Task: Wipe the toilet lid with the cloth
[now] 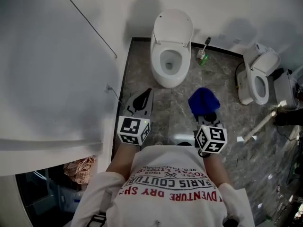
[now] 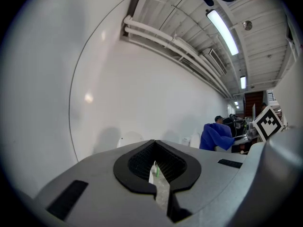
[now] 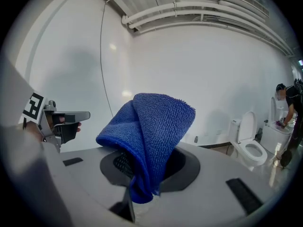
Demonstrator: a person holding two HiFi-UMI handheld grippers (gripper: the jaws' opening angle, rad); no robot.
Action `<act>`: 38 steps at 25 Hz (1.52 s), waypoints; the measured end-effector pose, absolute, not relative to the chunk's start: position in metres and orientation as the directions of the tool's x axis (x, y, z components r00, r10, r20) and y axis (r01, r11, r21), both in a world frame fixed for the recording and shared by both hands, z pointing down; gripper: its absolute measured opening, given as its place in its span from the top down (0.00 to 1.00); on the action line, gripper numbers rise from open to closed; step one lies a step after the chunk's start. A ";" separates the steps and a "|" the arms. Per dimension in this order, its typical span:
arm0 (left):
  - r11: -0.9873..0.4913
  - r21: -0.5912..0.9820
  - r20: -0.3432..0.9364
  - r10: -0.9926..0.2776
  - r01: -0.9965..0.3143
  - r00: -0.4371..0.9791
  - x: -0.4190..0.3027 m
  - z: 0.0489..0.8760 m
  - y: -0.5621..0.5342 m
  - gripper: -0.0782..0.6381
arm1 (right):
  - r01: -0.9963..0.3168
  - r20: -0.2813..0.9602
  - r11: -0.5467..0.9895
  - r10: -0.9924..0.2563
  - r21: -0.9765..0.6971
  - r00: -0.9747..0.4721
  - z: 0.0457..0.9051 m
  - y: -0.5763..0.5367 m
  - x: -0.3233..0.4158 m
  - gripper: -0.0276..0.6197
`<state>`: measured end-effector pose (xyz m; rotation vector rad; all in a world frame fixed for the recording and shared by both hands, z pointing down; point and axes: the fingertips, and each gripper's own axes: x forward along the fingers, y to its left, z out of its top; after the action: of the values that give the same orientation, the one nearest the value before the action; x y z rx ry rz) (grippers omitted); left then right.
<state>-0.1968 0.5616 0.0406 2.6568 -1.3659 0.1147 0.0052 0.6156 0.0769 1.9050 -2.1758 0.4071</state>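
None of the wiping looked done: the right gripper [image 1: 207, 118] was clamped on the blue cloth [image 1: 203, 100], well short of the raised toilet lid [image 1: 173, 26] far ahead; the left gripper [image 1: 141, 104], jaws nearly together, held nothing.

The only legible print is on the person's white T-shirt [image 1: 173, 176], which appears upside down in the head view. Dark capitals across the chest read "PARIS COUTURE". Above them in the picture, a smaller line seems to end in "REG. 1962"; the rest of it is too small to make out. Below, larger red capitals read "ADVENTURE DRY", cut off at both ends by the folds of the shirt. The left marker cube [image 1: 134, 130] and the right marker cube [image 1: 211, 139] carry black-and-white square code patterns, with no letters or numbers.
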 end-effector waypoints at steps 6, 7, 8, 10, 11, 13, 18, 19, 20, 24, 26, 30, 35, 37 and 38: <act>-0.544 0.123 0.169 -0.812 -0.830 0.558 -0.210 0.055 0.552 0.88 | -0.989 0.375 0.121 -0.916 -0.082 -0.143 0.090 0.603 0.002 0.82; -0.537 0.127 0.175 -0.815 -0.834 0.552 -0.212 0.058 0.548 0.88 | -0.989 0.379 0.120 -0.914 -0.086 -0.144 0.093 0.599 0.002 0.82; -0.530 0.131 0.181 -0.818 -0.838 0.546 -0.213 0.062 0.545 0.88 | -0.989 0.382 0.119 -0.913 -0.091 -0.145 0.096 0.594 0.004 0.82; -0.516 0.137 0.196 -0.822 -0.845 0.534 -0.213 0.069 0.536 0.88 | -0.988 0.392 0.118 -0.908 -0.099 -0.148 0.103 0.583 0.008 0.82; -0.509 0.137 0.204 -0.825 -0.850 0.527 -0.213 0.072 0.531 0.88 | -0.987 0.396 0.119 -0.906 -0.103 -0.151 0.107 0.575 0.011 0.82; -0.494 0.133 0.217 -0.831 -0.859 0.512 -0.212 0.079 0.518 0.88 | -0.985 0.402 0.127 -0.901 -0.113 -0.163 0.114 0.555 0.016 0.82; -0.447 0.115 0.243 -0.853 -0.887 0.462 -0.204 0.088 0.458 0.88 | -0.977 0.391 0.160 -0.898 -0.137 -0.202 0.119 0.479 0.030 0.82; -0.436 0.111 0.245 -0.859 -0.893 0.450 -0.201 0.087 0.442 0.88 | -0.976 0.389 0.169 -0.897 -0.141 -0.211 0.118 0.461 0.034 0.82; -0.424 0.108 0.245 -0.865 -0.899 0.438 -0.198 0.086 0.425 0.88 | -0.974 0.386 0.176 -0.896 -0.146 -0.220 0.118 0.442 0.038 0.82; -0.401 0.105 0.235 -0.879 -0.910 0.414 -0.174 0.078 0.356 0.88 | -0.966 0.376 0.210 -0.891 -0.152 -0.253 0.111 0.367 0.061 0.82; -0.390 0.103 0.231 -0.885 -0.915 0.404 -0.159 0.074 0.325 0.88 | -0.963 0.378 0.225 -0.887 -0.149 -0.266 0.110 0.333 0.077 0.82; -0.368 0.108 0.221 -0.897 -0.924 0.383 -0.134 0.071 0.267 0.88 | -0.960 0.378 0.240 -0.883 -0.145 -0.278 0.108 0.267 0.107 0.82; -0.332 0.127 0.259 -0.899 -0.935 0.354 -0.120 0.085 0.221 0.88 | -0.957 0.409 0.245 -0.866 -0.157 -0.288 0.122 0.208 0.129 0.82; -0.323 0.129 0.288 -0.892 -0.938 0.347 -0.119 0.096 0.205 0.88 | -0.955 0.429 0.247 -0.854 -0.166 -0.295 0.133 0.190 0.131 0.82; -0.317 0.133 0.303 -0.889 -0.939 0.343 -0.119 0.103 0.196 0.88 | -0.954 0.439 0.249 -0.847 -0.169 -0.299 0.139 0.181 0.131 0.82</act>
<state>-0.1190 0.1958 0.1032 2.3264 -1.6337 0.2513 0.1310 0.1809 0.1393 1.6779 -2.2648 0.5946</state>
